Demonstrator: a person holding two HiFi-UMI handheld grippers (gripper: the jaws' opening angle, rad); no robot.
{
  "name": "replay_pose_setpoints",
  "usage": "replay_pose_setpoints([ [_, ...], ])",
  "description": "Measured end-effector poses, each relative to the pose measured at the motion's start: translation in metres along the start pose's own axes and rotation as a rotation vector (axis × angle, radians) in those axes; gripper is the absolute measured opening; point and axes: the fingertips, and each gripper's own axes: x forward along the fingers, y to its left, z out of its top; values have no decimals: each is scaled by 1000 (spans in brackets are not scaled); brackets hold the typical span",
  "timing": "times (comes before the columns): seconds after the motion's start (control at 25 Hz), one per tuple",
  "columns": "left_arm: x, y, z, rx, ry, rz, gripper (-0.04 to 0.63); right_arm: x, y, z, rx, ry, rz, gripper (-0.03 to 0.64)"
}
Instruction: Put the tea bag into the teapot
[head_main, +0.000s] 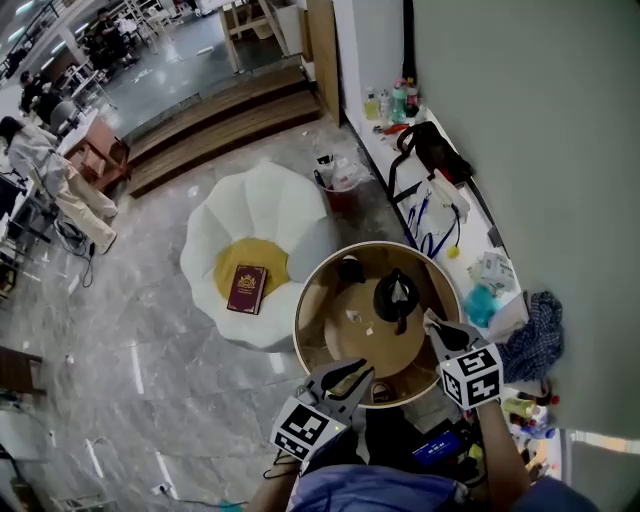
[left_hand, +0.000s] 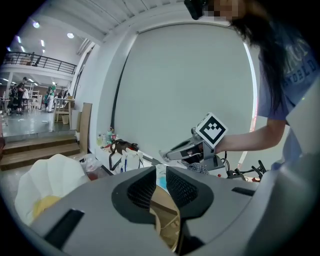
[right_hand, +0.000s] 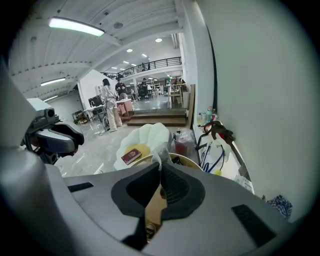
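Observation:
A black teapot (head_main: 397, 296) stands on the round wooden table (head_main: 320, 335), right of its middle. Just right of the teapot, my right gripper (head_main: 432, 322) is shut on a small whitish tea bag (right_hand: 158, 156) that sticks up from the jaw tips (right_hand: 158, 167). My left gripper (head_main: 362, 378) hangs over the table's near edge with its jaws a narrow gap apart and nothing between them (left_hand: 161, 180). In both gripper views the jaws hide the teapot.
A small black cup (head_main: 349, 268) and two pale scraps (head_main: 352, 316) lie on the table. A white petal-shaped chair (head_main: 255, 250) with a dark red book (head_main: 246, 288) stands left of it. A cluttered white shelf (head_main: 440, 215) runs along the wall at right.

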Motion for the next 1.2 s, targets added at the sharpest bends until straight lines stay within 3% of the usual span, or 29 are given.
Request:
replay_pose_setpoints([
  [0.64,75,41,-39,-78,68,54,58,137,-40,-23,-153,154,131,18],
  [1.0,86,50,-48,-123,59,73,58,190,-44,-47,-171,235,137,18],
  [1.2,85,51,-59,-147,77,79,58,214,-49,-53,-237,281,95,19],
])
